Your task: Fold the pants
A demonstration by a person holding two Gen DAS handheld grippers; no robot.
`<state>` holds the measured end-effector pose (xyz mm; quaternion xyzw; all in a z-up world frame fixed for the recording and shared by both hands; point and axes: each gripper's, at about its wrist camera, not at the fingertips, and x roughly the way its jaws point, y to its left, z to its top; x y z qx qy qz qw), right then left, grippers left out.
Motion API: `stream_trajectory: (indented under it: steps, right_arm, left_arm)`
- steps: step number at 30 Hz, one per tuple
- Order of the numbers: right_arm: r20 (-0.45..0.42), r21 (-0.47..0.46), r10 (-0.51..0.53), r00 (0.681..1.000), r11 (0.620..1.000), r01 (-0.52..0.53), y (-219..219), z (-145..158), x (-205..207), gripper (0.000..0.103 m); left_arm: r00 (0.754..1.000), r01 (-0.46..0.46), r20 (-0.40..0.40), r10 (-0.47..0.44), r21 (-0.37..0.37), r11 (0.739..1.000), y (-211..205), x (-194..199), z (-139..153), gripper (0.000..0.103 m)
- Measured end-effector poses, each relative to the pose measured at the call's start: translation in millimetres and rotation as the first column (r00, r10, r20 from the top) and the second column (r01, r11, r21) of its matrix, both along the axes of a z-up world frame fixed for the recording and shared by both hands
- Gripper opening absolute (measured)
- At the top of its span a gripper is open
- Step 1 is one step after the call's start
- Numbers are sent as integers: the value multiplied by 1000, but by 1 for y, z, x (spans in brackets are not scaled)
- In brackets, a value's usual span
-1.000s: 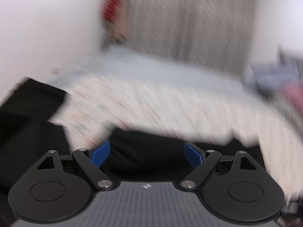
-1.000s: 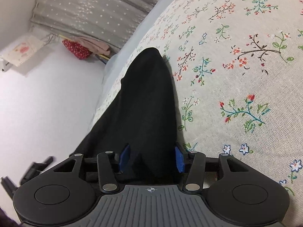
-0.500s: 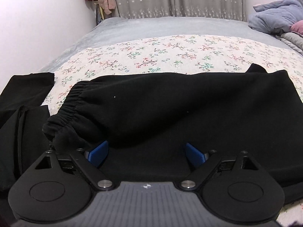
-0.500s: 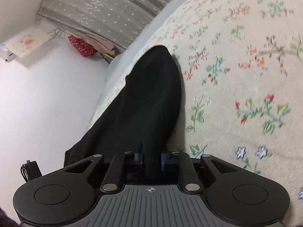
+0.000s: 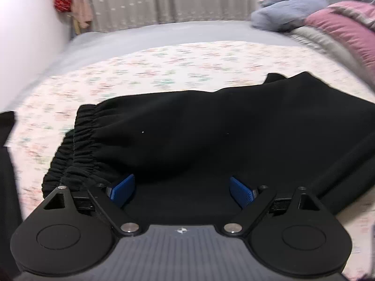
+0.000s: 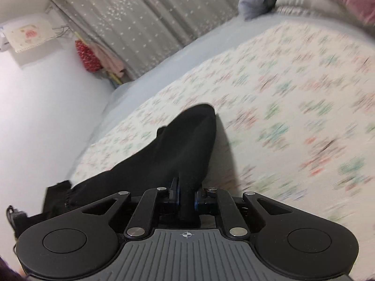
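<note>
The black pants (image 5: 211,128) lie on the bed's floral sheet (image 5: 164,70), right in front of your left claw (image 5: 181,189), gathered waistband (image 5: 77,140) toward its left finger. Your left claw stands wide over the fabric, pads clear of it. Your right claw (image 6: 186,193) has just been closing and now pinches a fold of the pants between its blue pads. Pillows (image 5: 339,23) sit beyond, to the right.

Left hand-held gripper (image 5: 181,190) spread wide over black pants (image 5: 211,128) (elastic waistband at left) on floral sheet (image 5: 164,70).
</note>
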<state>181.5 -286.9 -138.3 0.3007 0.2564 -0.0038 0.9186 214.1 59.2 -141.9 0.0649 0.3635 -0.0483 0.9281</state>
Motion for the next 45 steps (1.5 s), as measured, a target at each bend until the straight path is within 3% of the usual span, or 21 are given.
stream_trajectory:
  steps: [2,4,7,10,12,15,16,20,21,22,24,26,28,30,33,37,45]
  right_arm:
    - [7,-21,-41,999,999,41,-14,3,-9,9]
    - [-12,-42,-58,998,997,58,-21,-4,-14,9]
    - [-128,-18,-44,991,999,42,-17,-37,-3,14]
    - [-165,147,-82,983,983,107,-29,-62,-2,21]
    - [-148,253,-99,984,958,134,-40,-65,-6,37]
    - [-116,274,-102,988,953,130,-46,-62,-15,59]
    - [-112,271,-88,990,956,116,-44,-62,-16,60]
    - [-108,272,-90,990,955,116,-33,-69,-18,59]
    - [-99,273,-101,990,954,125,-29,-70,-20,55]
    - [-94,267,-117,989,954,139,-26,-70,-21,49]
    - [-104,243,-142,984,956,164,-27,-71,-20,22]
    - [-105,262,-151,983,949,173,-30,-75,-24,20]
    - [-91,269,-145,985,949,164,-31,-75,-28,20]
    - [-82,276,-144,986,948,161,-31,-76,-31,22]
    - [-95,342,-150,984,923,174,-39,-85,-36,23]
    - [-101,361,-128,987,920,156,-42,-83,-44,25]
    - [-109,359,-83,991,926,117,-46,-82,-53,27]
  left_arm:
    - [999,40,13,-40,-11,999,-11,-8,2,95]
    - [998,52,18,-52,44,998,-21,-13,0,95]
    - [999,40,-15,-38,133,990,-24,-7,-10,95]
    - [999,24,-23,-23,81,996,-17,-4,-1,95]
    - [1000,21,-18,-21,7,1000,-11,-6,11,95]
    - [998,49,33,-46,-70,996,-10,-9,30,95]
    - [997,61,53,-57,-79,995,-13,-8,35,95]
    - [993,110,61,-103,-120,987,-39,6,36,95]
    - [993,113,60,-106,-122,986,-44,15,31,95]
    - [993,105,55,-100,-111,988,-52,20,26,95]
    - [999,37,2,-37,-41,998,-57,39,5,95]
    - [999,-12,-32,12,9,1000,-60,40,-14,99]
    - [1000,-17,-13,18,51,999,-66,36,-12,101]
    - [998,-28,-62,32,69,997,-69,42,-3,100]
    - [989,-50,-145,43,-40,998,-64,44,14,99]
    - [986,-33,-167,4,-173,984,-92,56,31,99]
    - [978,125,-131,-164,-268,955,-206,112,31,99]
